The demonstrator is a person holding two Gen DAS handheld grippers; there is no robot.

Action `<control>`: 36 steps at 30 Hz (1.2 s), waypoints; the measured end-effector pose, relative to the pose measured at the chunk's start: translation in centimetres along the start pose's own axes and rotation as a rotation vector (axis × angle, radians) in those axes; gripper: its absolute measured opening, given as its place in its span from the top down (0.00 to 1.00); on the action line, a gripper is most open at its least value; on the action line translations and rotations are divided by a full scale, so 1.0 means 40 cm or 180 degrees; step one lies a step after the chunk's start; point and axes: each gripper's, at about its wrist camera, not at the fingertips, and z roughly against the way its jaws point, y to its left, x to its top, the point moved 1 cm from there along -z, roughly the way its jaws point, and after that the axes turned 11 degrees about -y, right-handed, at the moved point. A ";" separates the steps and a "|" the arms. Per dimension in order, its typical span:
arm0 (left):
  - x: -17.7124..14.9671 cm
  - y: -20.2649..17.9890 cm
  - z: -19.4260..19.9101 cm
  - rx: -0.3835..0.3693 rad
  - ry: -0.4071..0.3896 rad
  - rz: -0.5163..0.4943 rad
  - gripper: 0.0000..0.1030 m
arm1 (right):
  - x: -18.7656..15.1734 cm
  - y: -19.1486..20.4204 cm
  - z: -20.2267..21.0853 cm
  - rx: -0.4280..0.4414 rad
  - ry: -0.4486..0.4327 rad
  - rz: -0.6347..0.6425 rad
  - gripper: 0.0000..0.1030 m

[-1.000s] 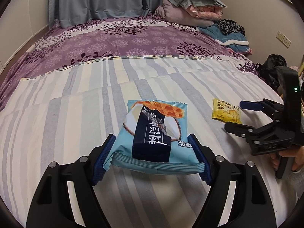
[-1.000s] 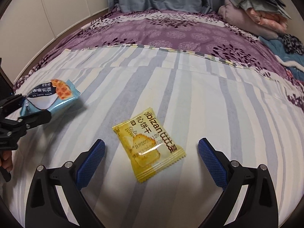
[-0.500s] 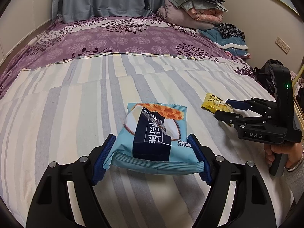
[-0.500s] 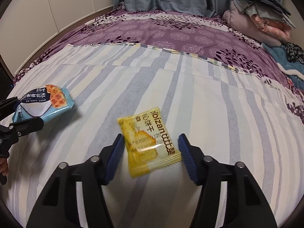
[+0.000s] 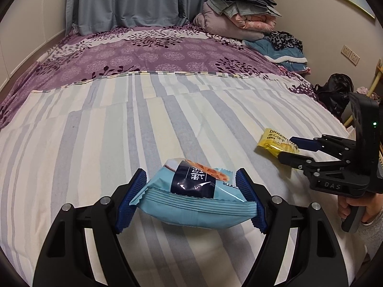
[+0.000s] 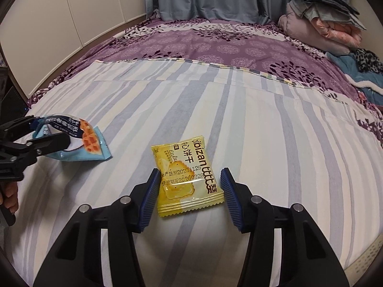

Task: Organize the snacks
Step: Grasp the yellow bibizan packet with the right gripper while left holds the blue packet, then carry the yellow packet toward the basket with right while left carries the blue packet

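Note:
My left gripper (image 5: 191, 201) is shut on a light blue waffle snack packet (image 5: 196, 203) and holds it tilted just above the striped bed sheet; the packet also shows in the right wrist view (image 6: 79, 141). My right gripper (image 6: 189, 196) is closed around a yellow biscuit packet (image 6: 186, 177), its pads touching both side edges, with the packet at or just above the sheet. In the left wrist view the yellow packet (image 5: 275, 141) sits between the right gripper's fingers (image 5: 304, 143).
The bed has a striped sheet (image 5: 119, 131) in front and a purple floral cover (image 5: 155, 55) behind. Folded blankets (image 5: 237, 19) and clothes are piled at the far right corner. A black bag (image 5: 335, 93) stands beside the bed on the right.
My right gripper closed from wide open onto the yellow packet. My left gripper tilted the blue packet, so I now see its sealed end more edge-on.

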 end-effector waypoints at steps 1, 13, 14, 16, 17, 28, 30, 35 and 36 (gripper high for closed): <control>-0.008 0.000 0.006 0.0002 0.0005 0.0012 0.24 | -0.005 0.003 0.012 0.0008 -0.0012 -0.0008 0.50; -0.106 -0.019 0.109 0.0148 -0.0028 0.0039 0.24 | -0.066 0.047 0.132 0.0109 -0.0128 -0.0097 0.49; -0.119 -0.021 0.108 0.0151 0.0013 0.0048 0.24 | -0.073 0.051 0.138 0.0114 -0.0123 -0.0100 0.49; -0.145 -0.019 0.102 0.0165 0.0102 0.0066 0.24 | -0.083 0.056 0.145 0.0116 -0.0116 -0.0107 0.50; -0.157 -0.017 0.100 0.0175 0.0141 0.0078 0.23 | -0.090 0.058 0.148 0.0117 -0.0107 -0.0115 0.50; -0.190 -0.047 0.087 0.0204 0.0227 -0.0130 0.13 | -0.121 0.047 0.182 0.0090 -0.0135 -0.0228 0.50; -0.188 -0.045 0.088 0.0294 0.0214 -0.0181 0.25 | -0.125 0.046 0.188 0.0089 -0.0142 -0.0238 0.49; -0.187 -0.052 0.115 0.0238 0.0165 -0.0183 0.26 | -0.124 0.044 0.209 0.0104 -0.0196 -0.0291 0.49; -0.183 -0.056 0.126 0.0208 0.0130 -0.0170 0.27 | -0.121 0.040 0.216 0.0130 -0.0216 -0.0334 0.49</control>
